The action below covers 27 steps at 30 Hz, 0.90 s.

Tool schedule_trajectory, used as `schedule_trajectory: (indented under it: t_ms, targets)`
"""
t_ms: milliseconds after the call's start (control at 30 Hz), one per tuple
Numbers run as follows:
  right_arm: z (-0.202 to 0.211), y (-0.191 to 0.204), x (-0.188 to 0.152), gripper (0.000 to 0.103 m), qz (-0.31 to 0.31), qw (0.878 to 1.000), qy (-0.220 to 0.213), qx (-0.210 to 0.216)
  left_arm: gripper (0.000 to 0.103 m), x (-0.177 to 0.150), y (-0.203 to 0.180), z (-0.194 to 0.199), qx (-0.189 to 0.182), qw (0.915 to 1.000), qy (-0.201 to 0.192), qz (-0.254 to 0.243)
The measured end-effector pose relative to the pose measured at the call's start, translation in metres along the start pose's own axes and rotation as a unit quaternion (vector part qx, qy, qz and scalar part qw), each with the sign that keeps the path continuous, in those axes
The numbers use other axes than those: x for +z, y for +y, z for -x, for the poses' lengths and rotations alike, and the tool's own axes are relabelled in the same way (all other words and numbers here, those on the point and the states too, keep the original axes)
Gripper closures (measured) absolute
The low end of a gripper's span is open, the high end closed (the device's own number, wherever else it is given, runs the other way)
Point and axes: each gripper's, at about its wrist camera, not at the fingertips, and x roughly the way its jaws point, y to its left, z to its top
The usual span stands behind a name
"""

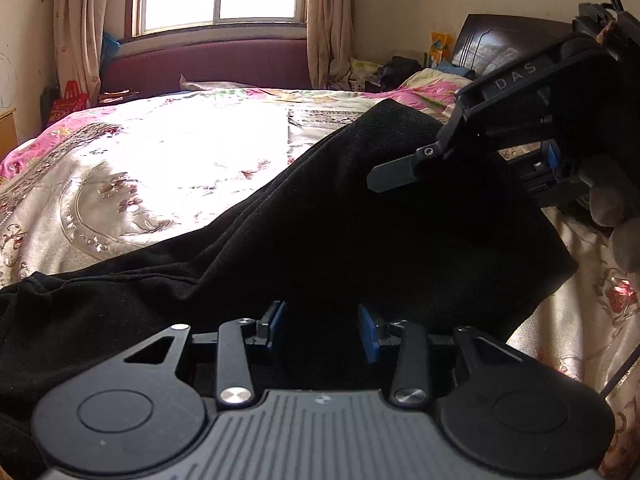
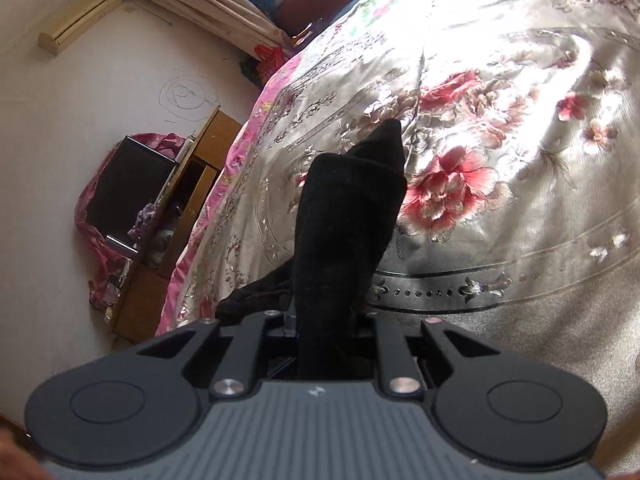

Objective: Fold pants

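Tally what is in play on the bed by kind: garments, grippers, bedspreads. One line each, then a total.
Black pants: 1
Grippers: 2, the left gripper with its jaws apart over the cloth, the right gripper closed on a bunch of the pants
Floral bedspread: 1
Total: 4

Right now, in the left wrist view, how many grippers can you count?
2. The left gripper is at the bottom edge, over the black pants; the right gripper is at upper right, clamping the pants.
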Motion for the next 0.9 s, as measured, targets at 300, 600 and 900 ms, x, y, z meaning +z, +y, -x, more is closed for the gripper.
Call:
schedule_trajectory:
  t_ms: [300,600,900]
  targets:
    - [-0.075,0.119,-0.008,0.087,0.112,0.992,0.052,-0.021,0.051,-0.021,0.074,0.044,0.047,0.996,-0.036,0.067]
    - [-0.166,0.166,-0.055,0.086,0.126,0.987,0.087,-0.05,0.051,-0.053,0.135,0.068,0.111,0.9874,-0.031,0.108]
    - [-0.197,0.195,-0.09,0.052,0.193,0.972,0.112,-0.071,0.051,-0.073,0.138,0.097,0.136,0.9827,-0.032,0.122]
